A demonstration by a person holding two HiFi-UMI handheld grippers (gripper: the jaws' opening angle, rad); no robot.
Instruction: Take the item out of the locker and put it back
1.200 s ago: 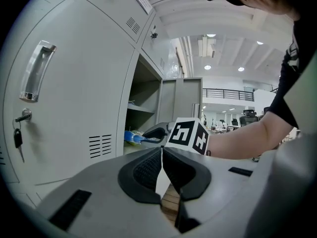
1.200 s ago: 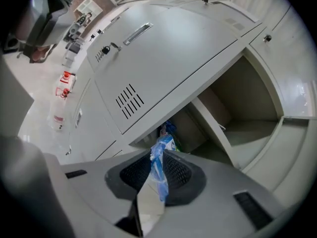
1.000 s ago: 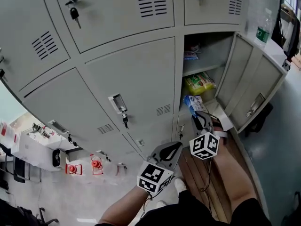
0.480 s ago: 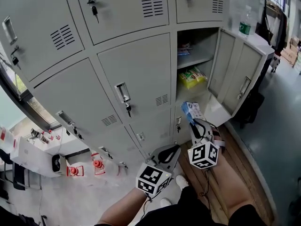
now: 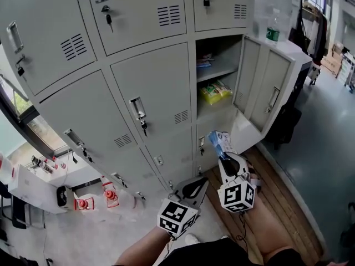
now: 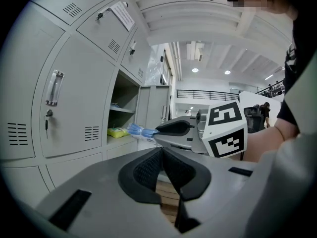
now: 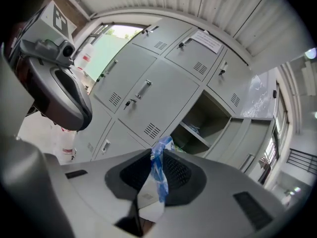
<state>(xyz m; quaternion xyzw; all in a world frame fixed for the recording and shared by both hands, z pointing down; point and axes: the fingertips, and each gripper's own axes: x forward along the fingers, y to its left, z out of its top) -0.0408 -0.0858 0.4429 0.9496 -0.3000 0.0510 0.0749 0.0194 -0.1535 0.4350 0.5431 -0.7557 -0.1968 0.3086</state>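
Note:
A blue and white packet [image 5: 218, 142] is pinched in my right gripper [image 5: 223, 156], held in the air below and in front of the open locker [image 5: 217, 65]. In the right gripper view the packet [image 7: 158, 174] stands up between the pads of that gripper [image 7: 157, 158]. A yellow packet [image 5: 213, 92] lies on the locker's lower shelf, and some blue items lie on the shelf above it. My left gripper [image 5: 199, 183] hangs lower left of the right one, jaws shut [image 6: 162, 151] with nothing between them.
The locker door [image 5: 259, 83] swings out to the right. A bottle with a green label [image 5: 272, 30] stands above it. Keys hang in the shut locker doors [image 5: 141, 125]. Orange objects [image 5: 108, 193] sit on the floor lower left, and wooden boards [image 5: 273, 188] lie to the right.
The right gripper has drawn back and down from the locker opening with the blue and white packet in it. The head view has swung, so the lockers sit further left. The left gripper stays shut.

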